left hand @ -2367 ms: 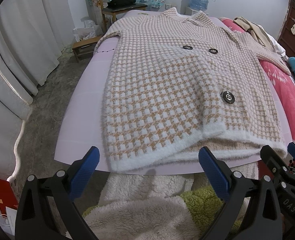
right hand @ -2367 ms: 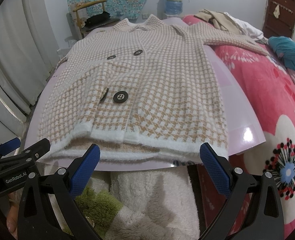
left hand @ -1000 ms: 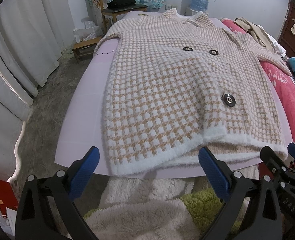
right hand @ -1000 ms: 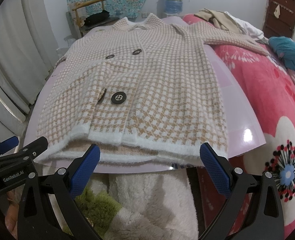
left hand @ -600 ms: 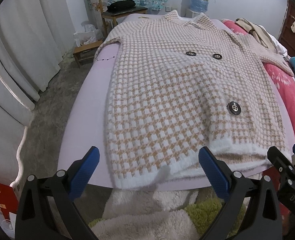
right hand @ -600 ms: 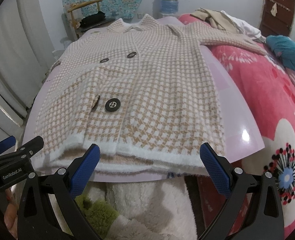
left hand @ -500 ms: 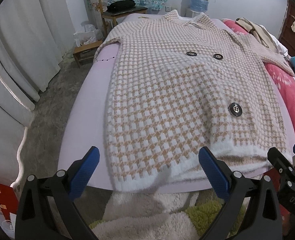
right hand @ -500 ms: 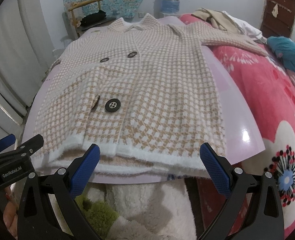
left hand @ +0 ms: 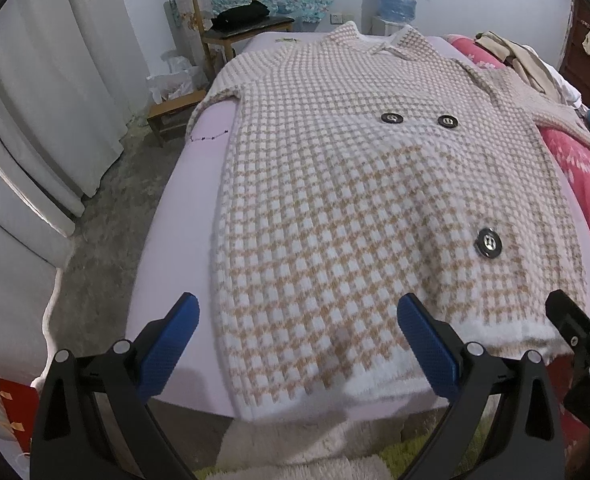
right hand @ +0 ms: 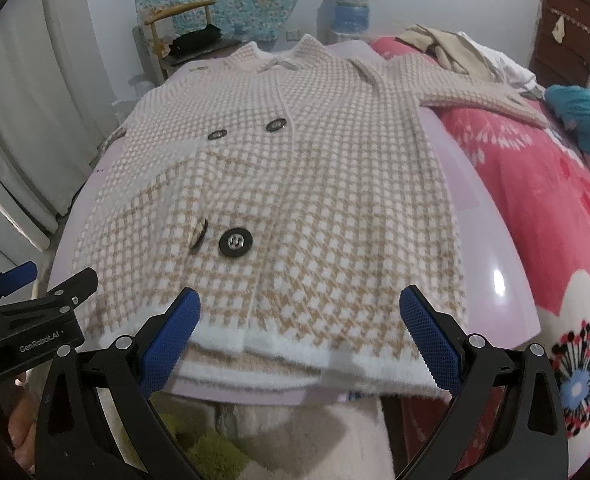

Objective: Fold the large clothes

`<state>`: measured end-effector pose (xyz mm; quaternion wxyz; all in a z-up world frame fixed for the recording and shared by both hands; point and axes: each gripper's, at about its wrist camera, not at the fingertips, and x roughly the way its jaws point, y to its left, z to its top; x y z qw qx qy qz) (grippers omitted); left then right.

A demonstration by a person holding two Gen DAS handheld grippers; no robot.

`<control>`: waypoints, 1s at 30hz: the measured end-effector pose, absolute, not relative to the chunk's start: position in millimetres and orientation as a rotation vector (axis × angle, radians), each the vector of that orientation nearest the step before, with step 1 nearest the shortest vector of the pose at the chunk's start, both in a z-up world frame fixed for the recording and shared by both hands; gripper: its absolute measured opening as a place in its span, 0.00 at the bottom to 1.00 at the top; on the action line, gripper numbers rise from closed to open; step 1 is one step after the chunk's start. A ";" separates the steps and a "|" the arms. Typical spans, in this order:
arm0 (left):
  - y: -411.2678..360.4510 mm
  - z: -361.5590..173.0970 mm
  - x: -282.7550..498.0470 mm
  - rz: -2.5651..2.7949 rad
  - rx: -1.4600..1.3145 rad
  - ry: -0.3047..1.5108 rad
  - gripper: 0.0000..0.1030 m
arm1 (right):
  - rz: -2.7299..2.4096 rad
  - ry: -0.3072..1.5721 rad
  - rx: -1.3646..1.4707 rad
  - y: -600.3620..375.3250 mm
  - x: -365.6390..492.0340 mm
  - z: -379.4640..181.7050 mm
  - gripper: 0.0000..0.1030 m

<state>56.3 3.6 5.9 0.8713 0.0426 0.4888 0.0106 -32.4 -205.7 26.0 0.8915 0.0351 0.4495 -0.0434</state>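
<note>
My left hand-held gripper point(left hand: 297, 344) and right hand-held gripper point(right hand: 299, 342) both hover with jaws spread wide and empty over the near hem of the checked coat point(left hand: 375, 200), left toward its near-left corner, right toward its near-right. The coat lies flat, buttoned side up, on the lilac board point(left hand: 175, 240), collar at the far end. Its right sleeve point(right hand: 483, 98) reaches onto the pink floral blanket point(right hand: 555, 208).

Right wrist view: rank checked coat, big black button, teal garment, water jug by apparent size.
1. checked coat
2. teal garment
3. water jug
4. big black button

Jug and teal garment lie farther off, so true sizes are unsure.
</note>
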 end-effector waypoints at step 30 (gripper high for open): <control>77.3 23.1 162.5 -0.162 -0.174 0.804 0.95 | 0.071 0.756 0.005 -192.4 90.3 48.3 0.92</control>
